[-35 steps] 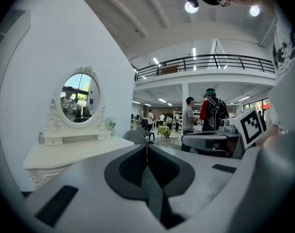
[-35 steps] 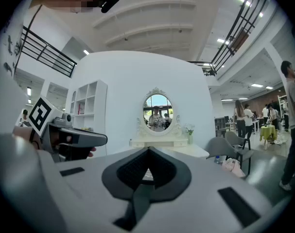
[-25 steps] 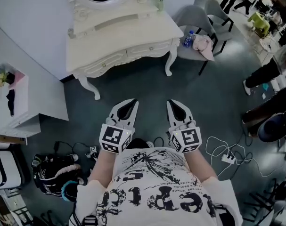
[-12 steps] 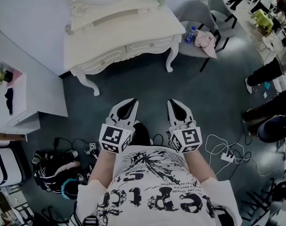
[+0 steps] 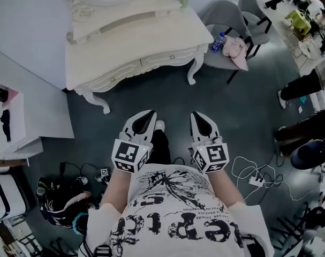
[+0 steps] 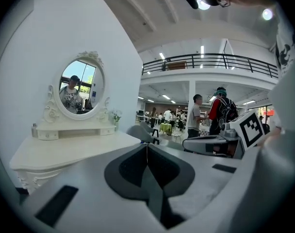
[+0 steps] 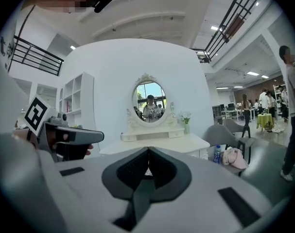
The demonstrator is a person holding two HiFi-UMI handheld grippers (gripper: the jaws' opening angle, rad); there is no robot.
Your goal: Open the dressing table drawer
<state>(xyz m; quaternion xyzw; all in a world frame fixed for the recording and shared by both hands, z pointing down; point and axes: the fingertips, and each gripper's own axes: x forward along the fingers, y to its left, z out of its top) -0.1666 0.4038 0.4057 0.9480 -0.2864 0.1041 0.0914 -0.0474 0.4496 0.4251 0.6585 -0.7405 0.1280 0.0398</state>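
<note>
White dressing table point(image 5: 135, 36) far ahead | step: approach, drawer point(image 5: 165, 59) shut | your left hand-held gripper point(image 5: 149, 114) and right hand-held gripper point(image 5: 197, 116) closed, empty | next: part one's jaws, reach the knob point(image 5: 172, 57)

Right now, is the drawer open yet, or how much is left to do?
Not yet. Nothing looks done: both drawers in the front of the dressing table are shut. In hand: the left gripper and right gripper are empty, jaws together, pointing toward the table with bare floor between. Left to do: reach a drawer knob, grip it and pull the drawer out.
</note>
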